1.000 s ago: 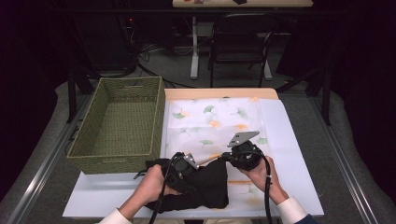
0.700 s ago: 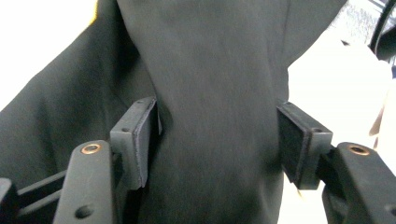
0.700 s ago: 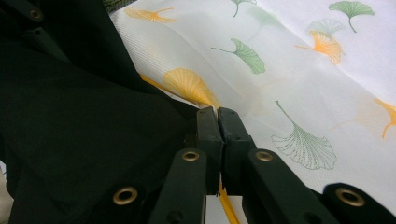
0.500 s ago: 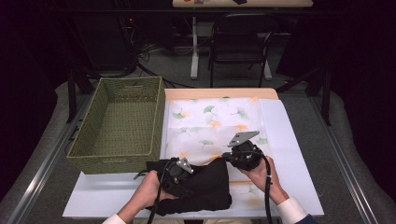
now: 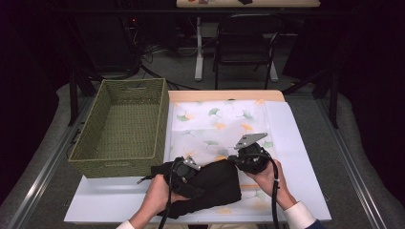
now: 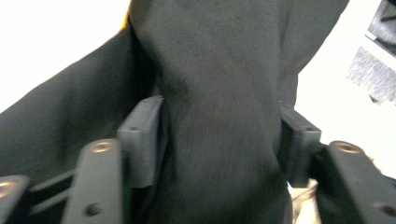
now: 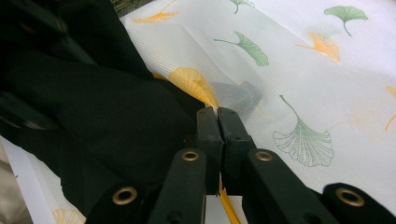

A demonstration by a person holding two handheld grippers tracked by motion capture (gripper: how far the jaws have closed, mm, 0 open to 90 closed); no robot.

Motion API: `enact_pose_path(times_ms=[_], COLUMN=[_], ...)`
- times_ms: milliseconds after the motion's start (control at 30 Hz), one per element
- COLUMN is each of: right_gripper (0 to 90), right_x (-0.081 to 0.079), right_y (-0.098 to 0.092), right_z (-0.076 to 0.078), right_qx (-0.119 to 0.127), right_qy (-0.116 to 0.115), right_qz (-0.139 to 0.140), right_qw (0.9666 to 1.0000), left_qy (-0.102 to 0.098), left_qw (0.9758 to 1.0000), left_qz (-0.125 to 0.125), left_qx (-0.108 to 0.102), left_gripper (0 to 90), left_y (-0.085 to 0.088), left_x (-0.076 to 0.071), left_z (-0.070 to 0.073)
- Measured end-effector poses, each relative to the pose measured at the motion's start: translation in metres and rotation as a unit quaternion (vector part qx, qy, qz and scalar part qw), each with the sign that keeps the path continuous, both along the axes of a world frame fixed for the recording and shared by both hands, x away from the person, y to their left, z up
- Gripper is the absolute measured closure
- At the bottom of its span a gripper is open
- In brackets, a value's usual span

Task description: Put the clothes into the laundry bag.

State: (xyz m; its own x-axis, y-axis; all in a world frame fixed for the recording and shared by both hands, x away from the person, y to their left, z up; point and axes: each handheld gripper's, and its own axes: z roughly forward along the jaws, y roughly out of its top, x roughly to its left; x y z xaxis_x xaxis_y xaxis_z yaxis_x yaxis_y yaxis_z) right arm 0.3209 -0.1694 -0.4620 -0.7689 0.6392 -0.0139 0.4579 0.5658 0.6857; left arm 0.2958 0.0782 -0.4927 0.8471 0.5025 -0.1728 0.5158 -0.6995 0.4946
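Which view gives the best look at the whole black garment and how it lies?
The high view: the black garment lies bunched at the table's near edge, beside the wicker basket. The left gripper view shows a fold of it between the left gripper pads. The right gripper view shows its edge beside the shut right gripper.

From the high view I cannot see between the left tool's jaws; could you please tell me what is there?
Observer: A thick fold of the cloth fills the gap of the left tool, whose jaws have just been opening.
Operator: Thank you. Is the right tool open too?
Observer: No, the right tool is shut, its jaws together.
Operator: Where does its tip sit?
Observer: At the cloth's edge, over the sheet printed with leaves; I see no cloth between the jaws.
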Motion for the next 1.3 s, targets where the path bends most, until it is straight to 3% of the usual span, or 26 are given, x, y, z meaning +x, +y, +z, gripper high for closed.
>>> enact_pose_path(times_ms=[100,133,200,267,333,400,500,667,800,867,933,967,1067,1200,1300], right_gripper=[88.5,88.5,88.5,88.5,88.4,88.4,88.4,88.3,88.3,88.3,88.4,88.4,88.4,88.4,88.3], right_x=[0.0,0.0,0.0,0.001,0.001,0.0,0.0,-0.001,-0.001,-0.003,-0.004,-0.005,-0.007,-0.006,-0.005], right_y=[0.0,-0.001,-0.001,-0.001,0.0,0.002,0.003,0.003,0.002,0.002,0.002,0.002,0.003,0.004,0.003], right_z=[0.0,0.0,0.0,-0.001,-0.002,-0.002,-0.003,-0.001,0.001,0.004,0.008,0.009,0.012,0.006,0.002], right_qx=[0.001,0.001,0.0,0.0,-0.002,-0.005,-0.007,-0.007,-0.004,-0.003,-0.004,0.0,0.001,-0.004,-0.008], right_qy=[0.003,0.003,0.005,0.003,0.002,0.004,0.006,0.003,-0.002,-0.004,-0.01,-0.011,-0.017,-0.008,-0.003], right_qz=[-0.001,0.001,0.001,0.002,0.001,0.002,0.004,0.004,0.005,0.004,0.006,0.003,0.003,0.004,0.004], right_qw=[1.0,1.0,1.0,1.0,1.0,1.0,1.0,1.0,1.0,1.0,0.9999,0.9999,0.9999,1.0,1.0], left_qy=[-0.001,0.008,0.012,0.011,0.021,0.011,0.007,-0.007,-0.008,0.003,0.001,-0.008,-0.006,-0.009,-0.013], left_qw=[0.9999,0.9996,0.9974,0.9958,0.9957,0.9954,0.9967,0.9981,0.9996,1.0,0.9995,0.9993,0.9987,0.9991,0.9993], left_qz=[-0.014,-0.023,-0.068,-0.081,-0.082,-0.086,-0.074,-0.059,-0.022,0.006,0.03,0.037,0.05,0.039,0.031], left_qx=[0.005,0.014,0.019,0.042,0.037,0.042,0.031,0.014,0.016,0.006,-0.003,-0.001,-0.007,0.015,0.017], left_gripper=[33.4,31.5,26.8,29.0,33.8,37.5,41.4,58.7,62.4,62.3,62.0,61.7,60.7,53.8,40.6], left_y=[0.011,0.014,0.019,0.019,0.018,0.015,0.014,0.018,0.014,0.012,0.007,0.004,-0.005,-0.01,-0.005], left_x=[-0.005,-0.006,-0.009,-0.009,-0.008,-0.008,-0.009,-0.012,-0.016,-0.017,-0.017,-0.017,-0.012,-0.012,-0.013], left_z=[0.006,0.005,0.001,-0.007,-0.015,-0.02,-0.024,-0.025,-0.021,-0.016,-0.01,-0.008,-0.012,-0.02,-0.016])
